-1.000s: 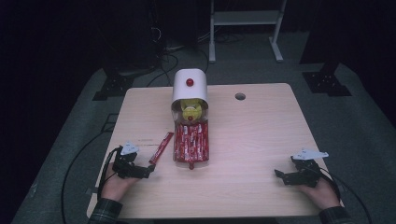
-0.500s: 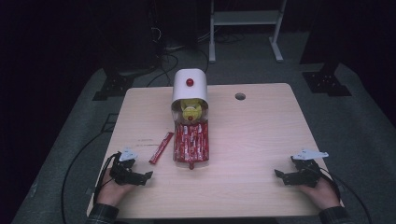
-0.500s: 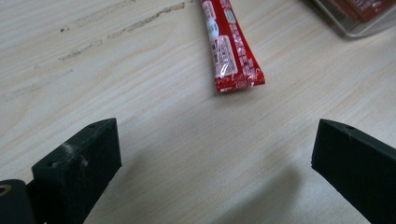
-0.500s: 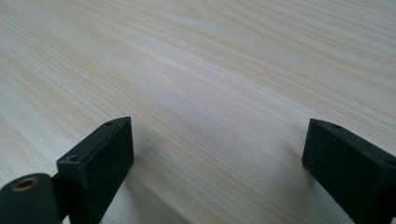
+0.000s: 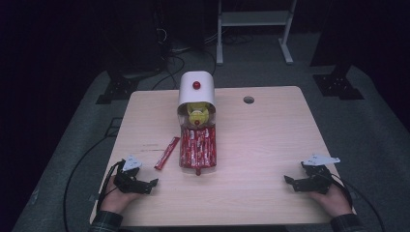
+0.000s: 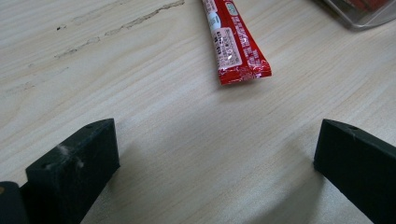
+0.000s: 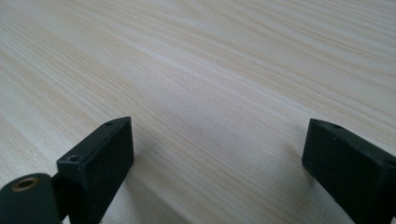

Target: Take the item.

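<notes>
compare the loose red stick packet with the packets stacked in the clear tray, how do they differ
The loose red stick packet lies alone on the bare table, angled; the stacked packets lie side by side, lengthwise, inside the clear tray. The loose one is nearer the left hand-held gripper, whose jaws are open. Both look like the same red wrapper.

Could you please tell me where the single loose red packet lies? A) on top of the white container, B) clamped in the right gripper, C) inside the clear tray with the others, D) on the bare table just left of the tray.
D: the loose red packet lies flat on the table, apart from the tray.
</notes>
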Tool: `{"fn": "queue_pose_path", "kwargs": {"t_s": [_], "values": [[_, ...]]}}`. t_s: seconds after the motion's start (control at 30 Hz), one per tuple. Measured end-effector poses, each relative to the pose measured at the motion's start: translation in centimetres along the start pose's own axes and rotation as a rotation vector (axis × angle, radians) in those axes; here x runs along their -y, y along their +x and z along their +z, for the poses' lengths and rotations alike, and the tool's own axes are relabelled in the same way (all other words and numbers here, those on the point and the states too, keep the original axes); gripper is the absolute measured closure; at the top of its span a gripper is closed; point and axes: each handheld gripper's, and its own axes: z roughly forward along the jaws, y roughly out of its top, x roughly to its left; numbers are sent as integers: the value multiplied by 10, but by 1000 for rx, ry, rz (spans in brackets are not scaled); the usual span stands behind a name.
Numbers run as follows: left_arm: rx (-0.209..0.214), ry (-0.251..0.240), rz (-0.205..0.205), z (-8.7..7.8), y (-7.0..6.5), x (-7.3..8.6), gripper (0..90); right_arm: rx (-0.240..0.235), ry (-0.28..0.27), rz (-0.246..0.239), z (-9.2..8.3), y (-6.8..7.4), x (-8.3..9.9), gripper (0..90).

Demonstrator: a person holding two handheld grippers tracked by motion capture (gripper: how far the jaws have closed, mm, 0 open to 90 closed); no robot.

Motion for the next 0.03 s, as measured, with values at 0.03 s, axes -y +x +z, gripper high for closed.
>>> {"fn": "queue_pose_path", "kwargs": {"t_s": [0.03], "values": [[0,-6,0,0,0,1,0,0,0,0,0,0,0,78]]}}
